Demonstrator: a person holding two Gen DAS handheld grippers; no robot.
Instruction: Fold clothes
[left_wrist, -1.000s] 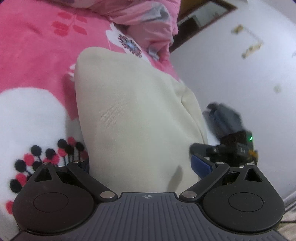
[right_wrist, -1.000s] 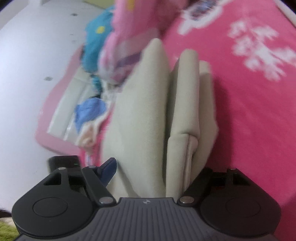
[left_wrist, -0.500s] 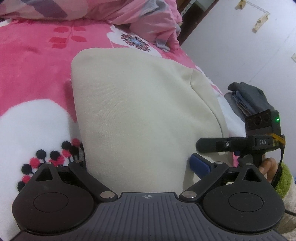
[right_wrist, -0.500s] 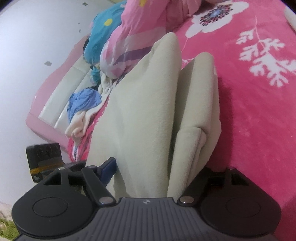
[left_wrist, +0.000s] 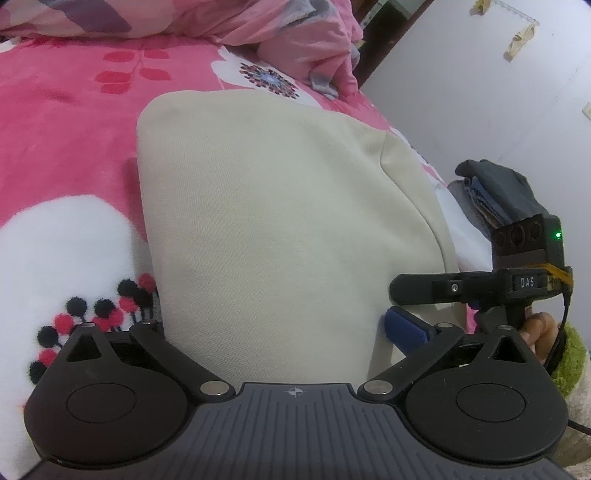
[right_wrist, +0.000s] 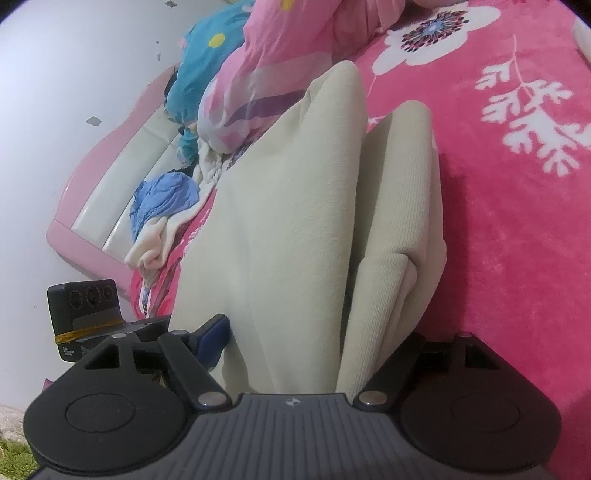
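Two tools, one cream garment (left_wrist: 280, 229) folded on the pink bed (left_wrist: 74, 122). Left tool (left_wrist: 273, 332) opening wide, right tool (right_wrist: 291, 343) opening, cloth between both, unclear whether pads press. Left view only: grey clothes pile (left_wrist: 491, 192). Right view only: blue cloth (right_wrist: 166, 199), pink headboard (right_wrist: 107, 184).

Legible: "DAS", white on black, on body of right tongs (left_wrist: 526, 283). White label on camera block (right_wrist: 68, 350) of left tongs: print too small to read.
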